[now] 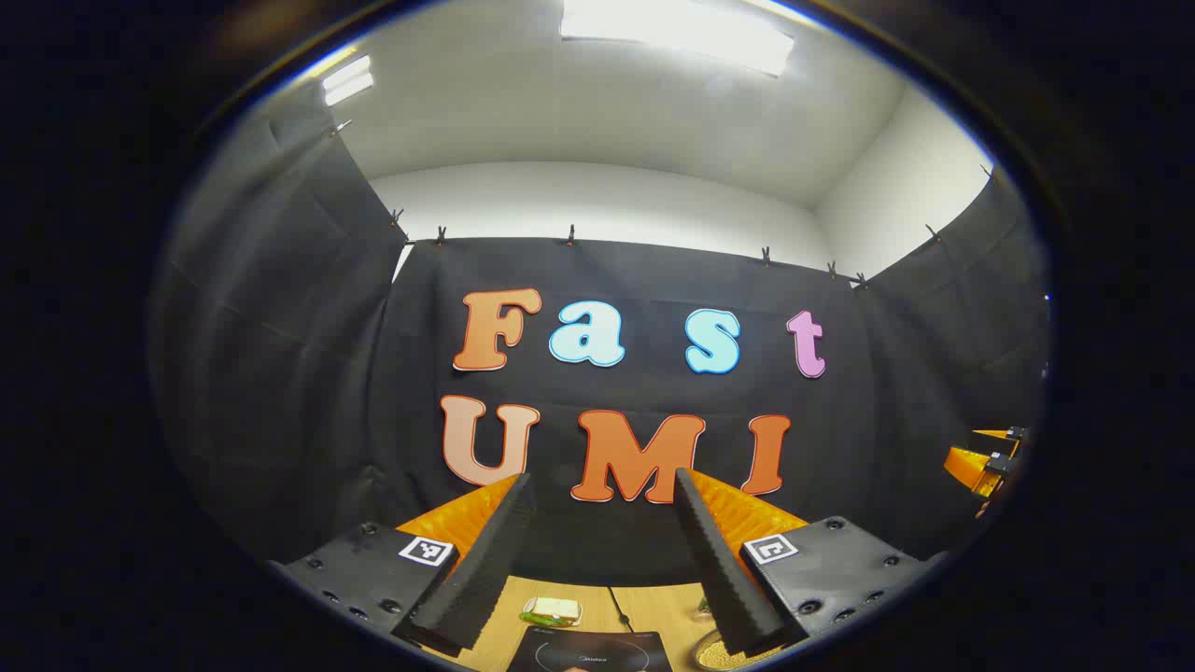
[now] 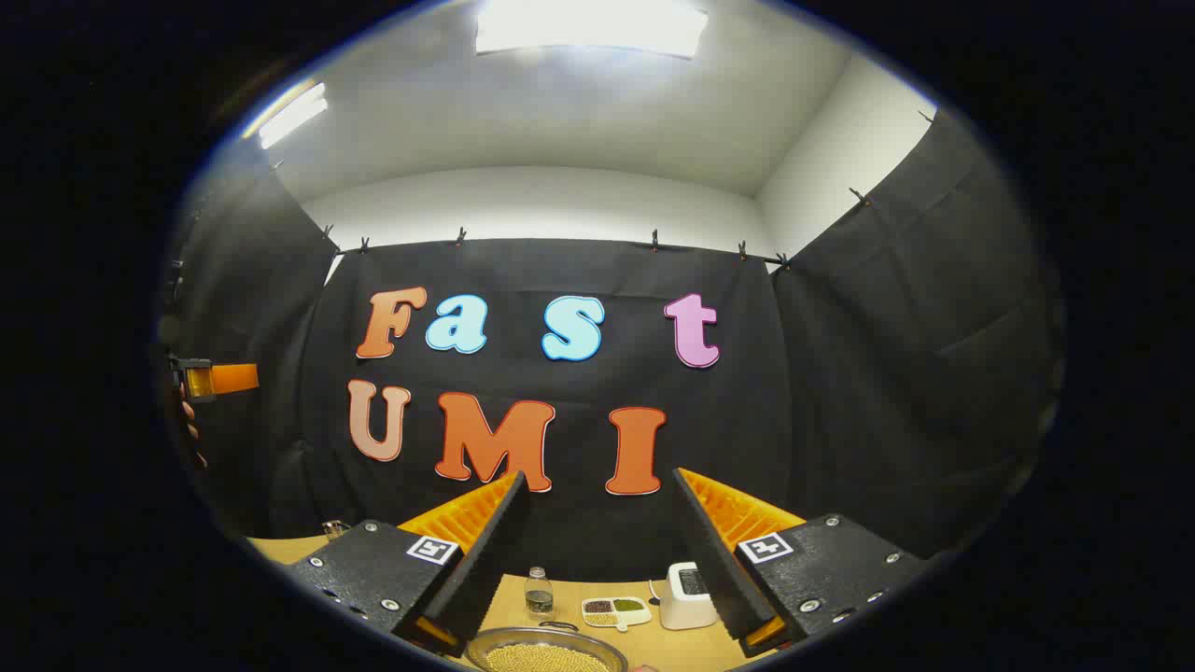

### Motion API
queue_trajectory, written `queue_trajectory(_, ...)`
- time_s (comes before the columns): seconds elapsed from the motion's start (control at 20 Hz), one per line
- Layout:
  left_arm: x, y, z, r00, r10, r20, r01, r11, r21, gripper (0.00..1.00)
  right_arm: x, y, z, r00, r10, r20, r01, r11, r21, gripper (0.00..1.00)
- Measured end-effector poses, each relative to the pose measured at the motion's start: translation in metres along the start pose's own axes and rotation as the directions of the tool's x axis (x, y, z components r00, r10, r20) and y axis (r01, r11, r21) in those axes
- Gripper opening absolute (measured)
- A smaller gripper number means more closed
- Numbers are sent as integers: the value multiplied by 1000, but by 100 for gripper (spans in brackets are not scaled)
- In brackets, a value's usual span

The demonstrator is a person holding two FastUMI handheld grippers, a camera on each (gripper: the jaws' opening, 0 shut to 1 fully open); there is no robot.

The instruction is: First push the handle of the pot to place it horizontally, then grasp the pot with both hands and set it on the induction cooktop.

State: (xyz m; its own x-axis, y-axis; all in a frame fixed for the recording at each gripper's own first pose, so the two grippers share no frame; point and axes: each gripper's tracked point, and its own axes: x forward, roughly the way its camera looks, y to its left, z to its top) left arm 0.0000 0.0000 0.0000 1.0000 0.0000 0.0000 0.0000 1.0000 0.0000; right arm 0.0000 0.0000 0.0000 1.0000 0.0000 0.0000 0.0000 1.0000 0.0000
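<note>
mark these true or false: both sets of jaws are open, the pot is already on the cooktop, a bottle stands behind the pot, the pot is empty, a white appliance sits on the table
1. Both sets of jaws are open. True: the left gripper and right gripper each stand wide apart, holding nothing.
2. The pot is on the cooktop. False: it sits on the table.
3. A bottle stands behind the pot. True.
4. The pot is empty. False: it holds yellowish grains.
5. A white appliance sits on the table. True, right of a small sectioned tray.

Black induction cooktop (image 1: 590,651) on tan wooden table (image 1: 653,607); silvery pot (image 2: 546,651) holds yellowish grains
</note>
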Motion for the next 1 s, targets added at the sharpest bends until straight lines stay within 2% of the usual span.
queue_trajectory(0.2,6,2,-1,1000,16,4,-16,1000,2,96,-1,-2,1,1000,-2,10,2,1000,4,94)
queue_trajectory(0.6,12,5,-5,1000,10,2,-10,1000,0,97,6,8,-8,999,17,-38,-17,1000,12,93)
queue_trajectory(0.8,10,8,-11,1000,-10,5,10,999,-42,97,2,22,-21,996,55,-68,-55,998,6,94)
queue_trajectory(1.0,8,23,-16,1000,8,7,-8,999,-45,97,-4,35,-45,986,99,-132,-96,995,27,93)
